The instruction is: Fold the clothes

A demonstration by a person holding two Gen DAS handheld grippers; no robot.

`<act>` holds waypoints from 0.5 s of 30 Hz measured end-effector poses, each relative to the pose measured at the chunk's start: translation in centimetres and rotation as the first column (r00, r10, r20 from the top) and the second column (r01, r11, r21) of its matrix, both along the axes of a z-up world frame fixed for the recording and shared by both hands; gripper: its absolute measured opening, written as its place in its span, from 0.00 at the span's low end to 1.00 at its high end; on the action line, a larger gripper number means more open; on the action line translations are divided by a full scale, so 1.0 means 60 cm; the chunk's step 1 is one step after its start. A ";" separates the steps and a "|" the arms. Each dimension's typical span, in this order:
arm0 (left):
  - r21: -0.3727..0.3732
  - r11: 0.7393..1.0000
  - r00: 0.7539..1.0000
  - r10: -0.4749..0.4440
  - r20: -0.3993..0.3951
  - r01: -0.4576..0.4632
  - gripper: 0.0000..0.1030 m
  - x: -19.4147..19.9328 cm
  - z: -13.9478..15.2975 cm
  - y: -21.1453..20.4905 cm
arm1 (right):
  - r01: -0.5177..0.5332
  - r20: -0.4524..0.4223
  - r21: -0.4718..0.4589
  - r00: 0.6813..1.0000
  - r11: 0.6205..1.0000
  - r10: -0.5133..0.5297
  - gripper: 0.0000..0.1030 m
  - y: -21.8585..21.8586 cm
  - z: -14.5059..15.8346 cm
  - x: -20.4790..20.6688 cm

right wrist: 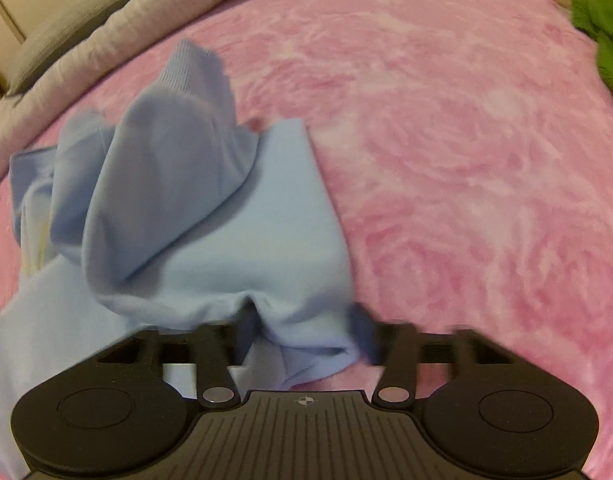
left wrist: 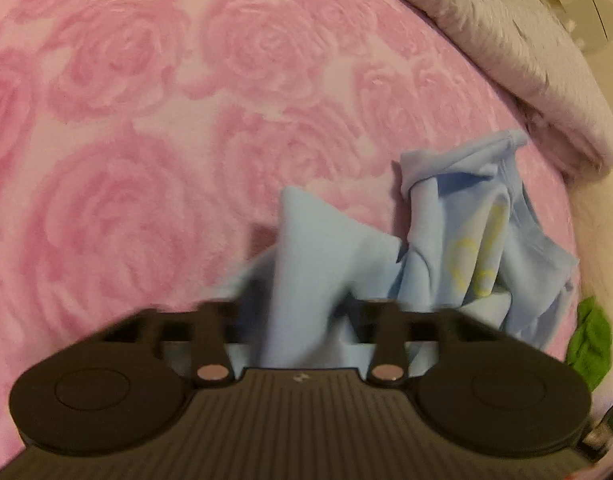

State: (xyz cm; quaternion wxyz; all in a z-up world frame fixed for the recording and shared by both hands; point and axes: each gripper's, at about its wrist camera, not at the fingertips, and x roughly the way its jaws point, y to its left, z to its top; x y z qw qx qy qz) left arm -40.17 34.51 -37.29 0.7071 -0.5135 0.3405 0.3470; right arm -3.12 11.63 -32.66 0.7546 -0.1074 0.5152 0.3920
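Observation:
A light blue garment [left wrist: 466, 232] with a yellow print lies crumpled on the pink rose-patterned blanket [left wrist: 146, 120]. My left gripper [left wrist: 294, 304] is shut on a fold of it, and the cloth rises in a peak between the fingers and hides their tips. In the right wrist view the same garment [right wrist: 186, 220] bunches up to the left, with a ribbed cuff at its far end. My right gripper [right wrist: 306, 320] is shut on a hem-like edge of the cloth, and both dark fingers [right wrist: 248, 320] press into the bundle.
A green cloth [left wrist: 590, 340] lies at the blanket's edge, seen again at the top right of the right wrist view as the green cloth [right wrist: 602, 28]. A pale rumpled quilt [left wrist: 526, 60] borders the blanket [right wrist: 466, 160]. Wide pink surface stretches beyond the garment.

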 end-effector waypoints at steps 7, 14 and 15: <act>0.227 0.974 0.997 0.005 0.083 -0.024 0.11 -0.065 0.119 -0.030 | 0.033 0.071 0.162 0.996 0.986 -0.045 0.18 0.000 0.099 0.000; 0.503 0.831 0.968 0.246 0.047 -0.235 0.10 -0.278 0.332 -0.093 | 0.015 0.072 0.360 0.996 0.933 -0.044 0.15 -0.011 0.220 0.011; 0.542 0.802 0.958 0.287 0.020 -0.252 0.10 -0.303 0.351 -0.101 | 0.026 0.038 0.377 0.998 0.926 -0.044 0.14 -0.016 0.225 0.014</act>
